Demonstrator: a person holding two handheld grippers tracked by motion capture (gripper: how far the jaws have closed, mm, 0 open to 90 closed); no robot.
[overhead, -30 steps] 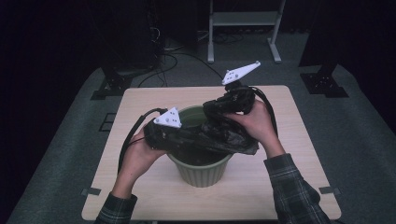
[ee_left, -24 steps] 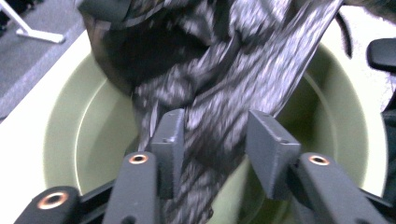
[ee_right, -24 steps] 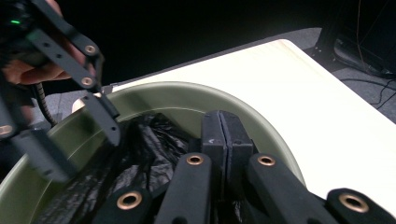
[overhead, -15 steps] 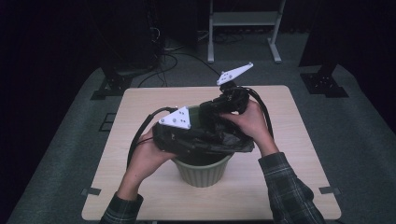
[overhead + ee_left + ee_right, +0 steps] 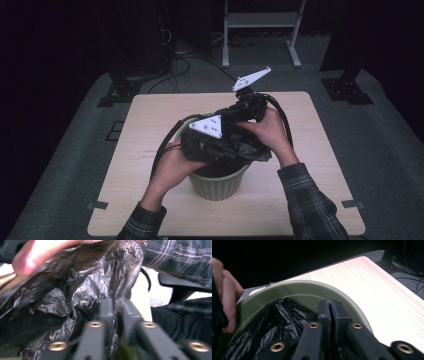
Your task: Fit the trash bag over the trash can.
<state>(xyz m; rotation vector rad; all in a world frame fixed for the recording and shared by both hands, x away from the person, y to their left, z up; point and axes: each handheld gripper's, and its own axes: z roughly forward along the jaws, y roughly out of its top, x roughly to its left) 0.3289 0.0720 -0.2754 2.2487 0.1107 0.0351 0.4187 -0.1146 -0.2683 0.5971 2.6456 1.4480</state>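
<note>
A pale green bin [image 5: 217,185] stands near the front of the wooden table [image 5: 150,115], and a crumpled black plastic bag [image 5: 252,155] is bunched over its mouth. My left gripper [image 5: 116,302] reaches across the bin [image 5: 250,150]. Its jaws have just been closing and now pinch a fold of the bag [image 5: 75,295]. My right gripper [image 5: 329,303] hangs over the far rim [image 5: 299,285], above the bag [image 5: 274,315] inside the bin. Its jaws have just been opening slightly. They stand almost together, with no plastic showing between the tips. Both hands crowd over the bin.
Black cables trail from both grippers across the table. A white metal stand [image 5: 260,30] and loose cables lie on the grey floor behind the table. Bare tabletop [image 5: 374,277] stretches beyond the bin's rim.
My left hand and gripper have moved to the right across the bin's mouth, drawing the bag with them. The right hand has barely shifted.
</note>
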